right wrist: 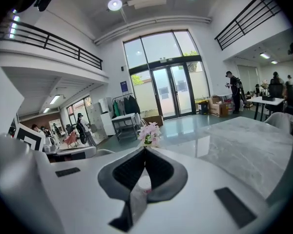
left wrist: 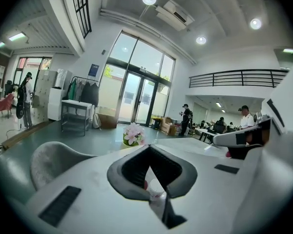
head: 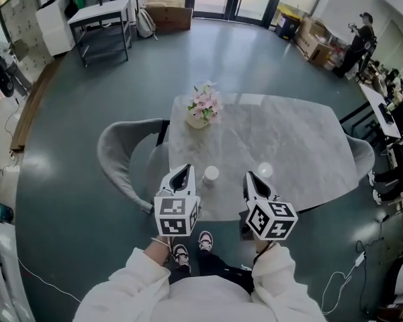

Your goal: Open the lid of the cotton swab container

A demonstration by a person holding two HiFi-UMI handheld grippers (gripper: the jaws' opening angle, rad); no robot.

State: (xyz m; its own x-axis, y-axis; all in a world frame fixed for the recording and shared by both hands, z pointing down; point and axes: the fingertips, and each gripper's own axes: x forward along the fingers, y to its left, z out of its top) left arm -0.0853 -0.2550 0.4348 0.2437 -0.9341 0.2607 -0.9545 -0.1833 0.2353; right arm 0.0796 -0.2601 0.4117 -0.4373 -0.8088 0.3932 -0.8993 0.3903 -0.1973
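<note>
Two small white-topped round containers stand near the front edge of the marble table (head: 289,133): one (head: 210,174) just right of my left gripper (head: 183,170), the other (head: 264,170) just right of my right gripper (head: 250,178). I cannot tell which one holds the cotton swabs. Both grippers hover at the table's front edge, jaws shut and holding nothing. In the left gripper view, a clear container with a white top (left wrist: 154,187) shows below the shut tips of the left gripper (left wrist: 148,151). In the right gripper view, a white round top (right wrist: 144,183) shows below the tips of the right gripper (right wrist: 145,150).
A vase of pink flowers (head: 203,108) stands at the table's far left corner. A grey chair (head: 121,154) sits at the table's left and another (head: 363,154) at its right. Desks, boxes and several people are further off in the room.
</note>
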